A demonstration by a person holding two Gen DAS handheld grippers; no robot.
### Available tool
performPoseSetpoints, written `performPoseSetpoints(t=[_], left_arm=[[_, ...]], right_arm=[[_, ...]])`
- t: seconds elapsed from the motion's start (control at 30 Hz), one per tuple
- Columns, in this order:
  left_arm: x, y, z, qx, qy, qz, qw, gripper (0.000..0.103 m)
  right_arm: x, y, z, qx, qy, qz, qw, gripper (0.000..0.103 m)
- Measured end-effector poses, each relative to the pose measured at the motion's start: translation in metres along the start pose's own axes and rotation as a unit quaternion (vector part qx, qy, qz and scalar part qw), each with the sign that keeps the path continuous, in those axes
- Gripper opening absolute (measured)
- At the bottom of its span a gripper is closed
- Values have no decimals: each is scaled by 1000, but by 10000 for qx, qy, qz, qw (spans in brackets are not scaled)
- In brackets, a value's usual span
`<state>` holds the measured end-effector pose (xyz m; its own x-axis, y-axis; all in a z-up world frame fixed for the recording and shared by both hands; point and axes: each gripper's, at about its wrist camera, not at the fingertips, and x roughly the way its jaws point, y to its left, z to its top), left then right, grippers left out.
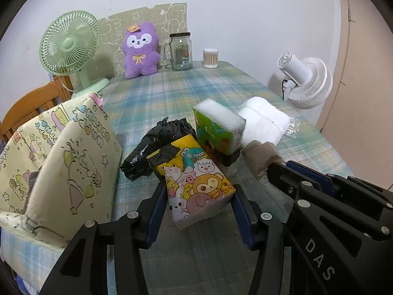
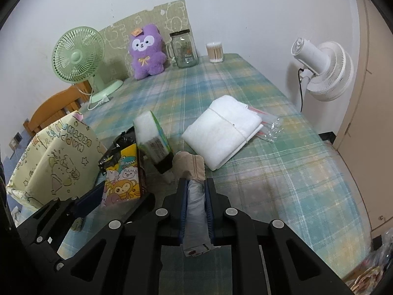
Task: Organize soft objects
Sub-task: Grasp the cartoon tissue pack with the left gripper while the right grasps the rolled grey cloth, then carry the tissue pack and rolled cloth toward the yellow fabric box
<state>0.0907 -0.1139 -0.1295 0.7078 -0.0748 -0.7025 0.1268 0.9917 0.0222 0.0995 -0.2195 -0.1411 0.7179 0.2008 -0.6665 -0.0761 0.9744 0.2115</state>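
Observation:
My left gripper (image 1: 199,189) is shut on a yellow tissue pack (image 1: 196,179) printed with cartoon animals, its blue pads against both sides. A crumpled black plastic bag (image 1: 157,145) lies just behind the pack. A green sponge pack (image 1: 218,127) leans tilted beside it, and a folded white wadding (image 1: 265,120) lies further right. My right gripper (image 2: 195,182) is shut on a beige and grey soft roll (image 2: 190,164), close to the sponge pack (image 2: 153,135). The left gripper (image 2: 93,191) with the tissue pack (image 2: 122,179) shows at lower left in the right wrist view.
A cream patterned fabric bin (image 1: 61,159) stands open at the left table edge. At the back stand a purple plush (image 1: 140,51), a green fan (image 1: 70,44), a glass jar (image 1: 181,51) and a cotton swab tub (image 1: 210,57). A white fan (image 1: 307,81) hangs right. The table (image 2: 282,172) has a plaid cloth.

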Motion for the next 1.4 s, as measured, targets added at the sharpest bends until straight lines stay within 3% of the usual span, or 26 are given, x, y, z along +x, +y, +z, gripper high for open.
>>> performPoseSetpoints(t=[1.4], left_arm=[[-108, 16, 42, 40, -886, -152, 9959, 54]], right_arm=[[-114, 43, 35, -129, -1113, -186, 9935, 17]])
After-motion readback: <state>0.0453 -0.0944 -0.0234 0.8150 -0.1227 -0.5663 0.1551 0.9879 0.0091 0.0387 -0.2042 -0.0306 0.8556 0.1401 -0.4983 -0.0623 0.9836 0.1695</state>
